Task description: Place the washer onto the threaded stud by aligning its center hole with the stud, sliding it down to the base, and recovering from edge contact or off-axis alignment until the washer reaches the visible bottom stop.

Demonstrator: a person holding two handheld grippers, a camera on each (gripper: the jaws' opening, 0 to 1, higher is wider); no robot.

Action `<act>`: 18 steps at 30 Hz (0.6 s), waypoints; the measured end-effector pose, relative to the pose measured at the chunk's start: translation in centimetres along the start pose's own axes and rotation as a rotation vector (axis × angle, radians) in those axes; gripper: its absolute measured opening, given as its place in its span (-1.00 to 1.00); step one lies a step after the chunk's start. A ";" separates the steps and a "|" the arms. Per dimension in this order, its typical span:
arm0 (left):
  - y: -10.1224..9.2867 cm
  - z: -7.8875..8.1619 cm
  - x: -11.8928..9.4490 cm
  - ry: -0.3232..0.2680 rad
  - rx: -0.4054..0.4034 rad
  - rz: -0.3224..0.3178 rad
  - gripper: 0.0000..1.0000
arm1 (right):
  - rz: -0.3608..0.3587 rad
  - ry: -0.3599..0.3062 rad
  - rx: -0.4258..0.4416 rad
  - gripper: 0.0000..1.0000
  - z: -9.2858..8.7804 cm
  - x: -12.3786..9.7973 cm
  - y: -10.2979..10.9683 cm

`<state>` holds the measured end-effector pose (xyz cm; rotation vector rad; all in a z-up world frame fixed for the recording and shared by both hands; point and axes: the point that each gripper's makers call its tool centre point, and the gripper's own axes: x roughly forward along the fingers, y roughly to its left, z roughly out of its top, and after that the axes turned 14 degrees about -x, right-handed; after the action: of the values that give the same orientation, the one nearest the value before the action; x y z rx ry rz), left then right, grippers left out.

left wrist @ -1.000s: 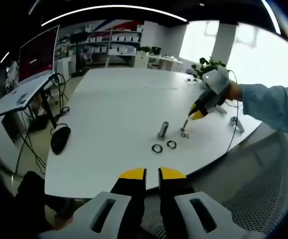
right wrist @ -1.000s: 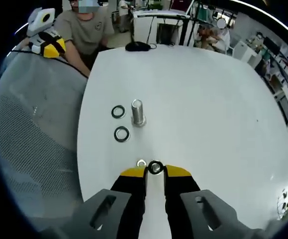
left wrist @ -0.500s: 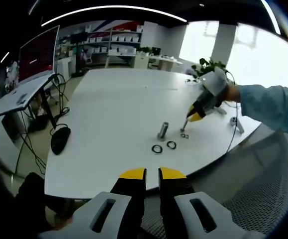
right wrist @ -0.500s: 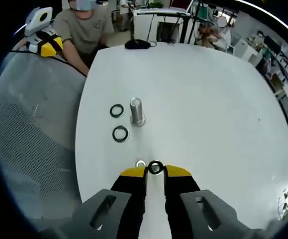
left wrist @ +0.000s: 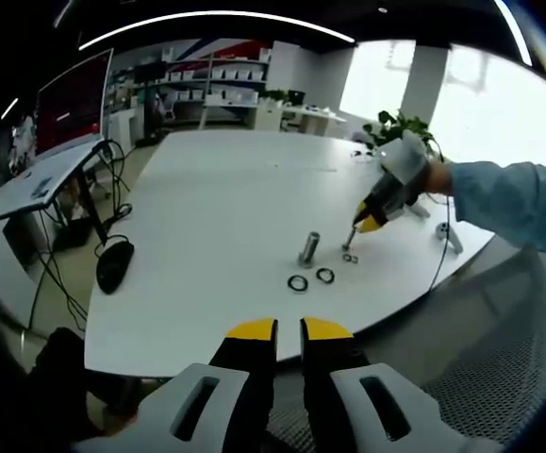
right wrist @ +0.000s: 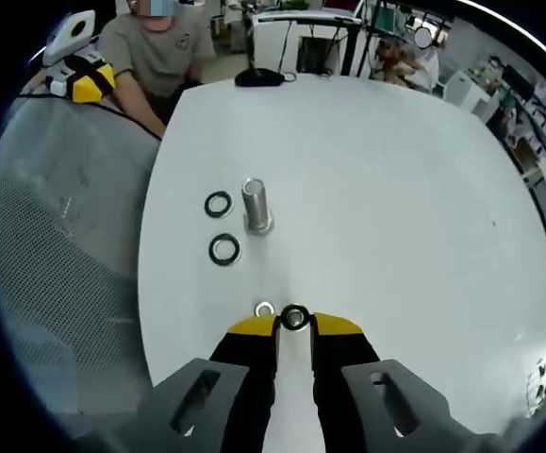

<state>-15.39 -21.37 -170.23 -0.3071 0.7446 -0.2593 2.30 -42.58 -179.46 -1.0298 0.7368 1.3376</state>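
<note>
Right hand-held gripper (right wrist: 293, 325) low over the white surface (right wrist: 395, 208), yellow-tipped jaws pinching a black washer (right wrist: 294, 317) at their tips; small silvery washer (right wrist: 265, 309) lying just left of those tips. Threaded stud (right wrist: 256, 206) upright further ahead and slightly left of the right hand-held gripper, with two more black washers (right wrist: 219, 203) (right wrist: 223, 249) flat on the surface beside it, on its left. Left hand-held gripper (left wrist: 288, 332) held back off the near edge of the surface, jaws nearly pressed together on nothing.

White table (right wrist: 376, 189) across the frame's middle; silver stud (right wrist: 256, 206) just above centre; black washers (right wrist: 223, 249) to its left; yellow-tipped black right gripper (right wrist: 294, 324) at the bottom edge; grey mesh chair (right wrist: 56, 245) far left.
</note>
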 end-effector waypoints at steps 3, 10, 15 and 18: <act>0.0 0.0 0.0 0.000 0.000 0.000 -0.86 | 0.003 0.005 -0.003 -0.71 -0.1 0.2 0.0; 0.0 0.0 0.0 0.002 0.000 0.000 -0.86 | 0.014 0.020 -0.011 -0.71 -0.5 0.8 0.2; 0.1 -0.1 0.0 0.007 0.000 0.002 -0.86 | 0.029 0.026 -0.010 -0.71 -0.7 1.5 0.5; 0.1 -0.2 0.0 0.010 -0.001 0.003 -0.86 | 0.043 0.030 -0.013 -0.72 -0.8 2.0 0.6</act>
<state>-15.48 -21.31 -170.38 -0.3055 0.7548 -0.2578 2.07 -42.48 -181.69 -1.0521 0.7777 1.3681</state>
